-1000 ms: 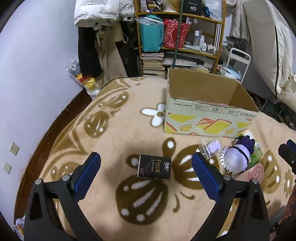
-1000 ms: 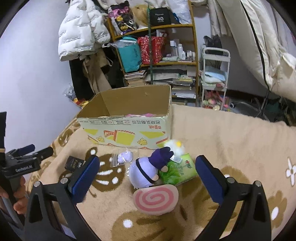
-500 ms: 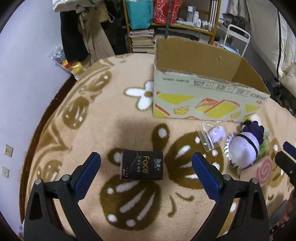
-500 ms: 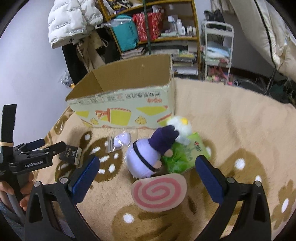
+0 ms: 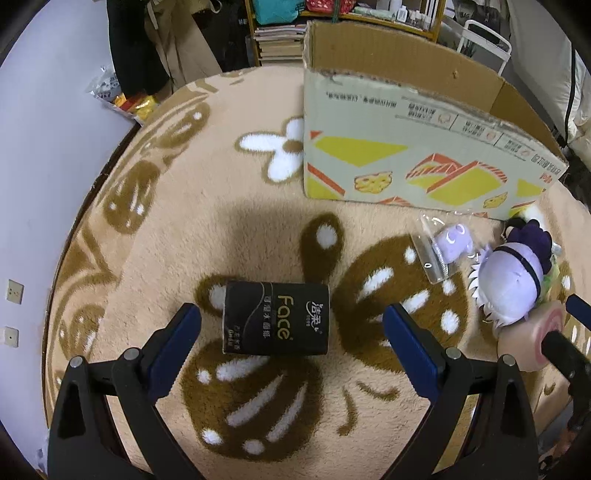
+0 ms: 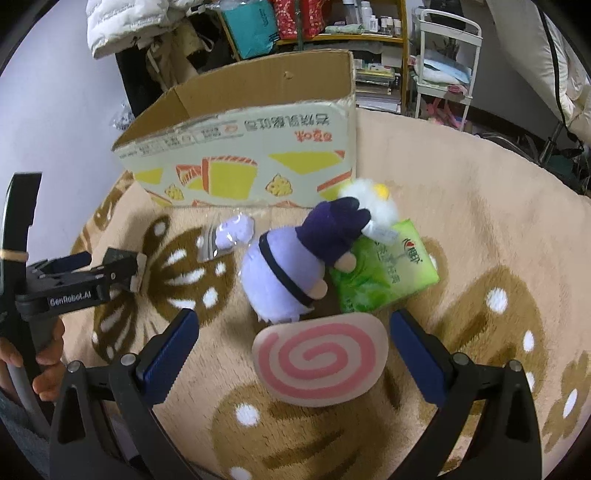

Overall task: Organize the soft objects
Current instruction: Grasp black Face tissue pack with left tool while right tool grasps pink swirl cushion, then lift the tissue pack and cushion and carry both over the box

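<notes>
A black "Face" tissue pack (image 5: 276, 318) lies on the patterned rug, between the tips of my open left gripper (image 5: 291, 328), apart from both. My open right gripper (image 6: 293, 338) hovers over a pink spiral roll cushion (image 6: 320, 363). Behind the cushion lie a purple plush doll (image 6: 291, 266), a green tissue pack (image 6: 384, 271), a white fluffy toy (image 6: 371, 201) and a small purple toy in a clear bag (image 6: 231, 236). An open cardboard box (image 6: 251, 162) stands behind them; it also shows in the left wrist view (image 5: 417, 140).
The beige and brown rug (image 5: 229, 192) covers the floor. A cluttered shelf (image 6: 325, 26) and a white rack (image 6: 443, 62) stand behind the box. A wall (image 5: 37, 155) runs along the left. The left gripper's body (image 6: 74, 284) shows at the right view's left edge.
Both grippers have moved down and forward. The black tissue pack now sits between the left fingers; the pink cushion now sits between the right fingers. Both grippers stay open.
</notes>
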`<move>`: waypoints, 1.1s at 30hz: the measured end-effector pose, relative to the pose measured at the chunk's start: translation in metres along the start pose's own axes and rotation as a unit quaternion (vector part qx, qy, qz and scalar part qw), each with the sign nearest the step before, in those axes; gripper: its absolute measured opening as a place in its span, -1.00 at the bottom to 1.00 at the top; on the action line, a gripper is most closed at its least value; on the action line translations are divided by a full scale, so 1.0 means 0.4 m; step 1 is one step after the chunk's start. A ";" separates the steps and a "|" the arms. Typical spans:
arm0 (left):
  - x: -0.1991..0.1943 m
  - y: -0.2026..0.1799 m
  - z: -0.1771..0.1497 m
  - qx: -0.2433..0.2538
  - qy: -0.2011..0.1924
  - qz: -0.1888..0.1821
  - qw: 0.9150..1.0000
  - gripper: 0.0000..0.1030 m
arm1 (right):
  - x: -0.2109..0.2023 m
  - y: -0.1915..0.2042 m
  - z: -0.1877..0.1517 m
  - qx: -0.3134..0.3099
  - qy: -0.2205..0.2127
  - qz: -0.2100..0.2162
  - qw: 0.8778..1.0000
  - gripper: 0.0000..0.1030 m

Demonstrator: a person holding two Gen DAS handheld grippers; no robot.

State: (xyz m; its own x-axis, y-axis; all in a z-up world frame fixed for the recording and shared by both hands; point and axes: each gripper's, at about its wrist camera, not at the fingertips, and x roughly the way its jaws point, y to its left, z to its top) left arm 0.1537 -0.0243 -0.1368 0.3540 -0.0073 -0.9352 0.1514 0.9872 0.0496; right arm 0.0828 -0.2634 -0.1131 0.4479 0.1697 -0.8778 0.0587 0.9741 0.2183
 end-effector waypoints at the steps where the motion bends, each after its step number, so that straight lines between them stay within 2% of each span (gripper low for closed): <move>1: 0.004 0.001 -0.001 -0.002 0.003 0.000 1.000 0.90 | 0.002 0.002 -0.002 -0.003 0.003 -0.001 1.000 1.00; 10: 0.029 0.016 0.001 -0.011 0.024 0.004 1.000 0.90 | 0.023 -0.002 -0.007 -0.004 0.026 -0.007 1.000 1.00; 16: 0.048 0.017 -0.001 -0.008 0.037 0.011 0.999 0.89 | 0.036 0.003 -0.013 -0.012 0.040 -0.022 0.999 1.00; 21: 0.062 0.030 -0.001 -0.023 0.046 0.011 0.999 0.89 | 0.049 0.003 -0.018 -0.018 0.053 -0.044 0.997 1.00; 25: 0.070 0.033 -0.004 -0.029 0.050 0.009 0.998 0.87 | 0.071 -0.019 -0.024 0.001 0.079 -0.045 0.996 0.99; 26: 0.072 0.032 -0.005 -0.030 0.052 0.007 0.998 0.81 | 0.077 -0.026 -0.025 0.008 0.085 -0.044 0.995 0.77; 27: 0.076 0.035 -0.004 -0.029 0.053 0.005 0.998 0.73 | 0.082 -0.033 -0.025 0.016 0.090 -0.035 0.995 0.70; 31: 0.086 0.036 -0.002 -0.035 0.056 -0.002 0.998 0.58 | 0.079 -0.047 -0.026 0.028 0.088 -0.021 0.995 0.57; 33: 0.090 0.038 -0.006 -0.034 0.056 -0.002 0.998 0.37 | 0.075 -0.045 -0.026 0.024 0.087 -0.023 0.996 0.53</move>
State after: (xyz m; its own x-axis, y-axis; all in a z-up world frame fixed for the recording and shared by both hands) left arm 0.1665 -0.0090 -0.1705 0.2474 0.0038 -0.9689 0.0883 0.9957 0.0265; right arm 0.0860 -0.2742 -0.1480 0.2821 0.1523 -0.9472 0.1202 0.9739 0.1924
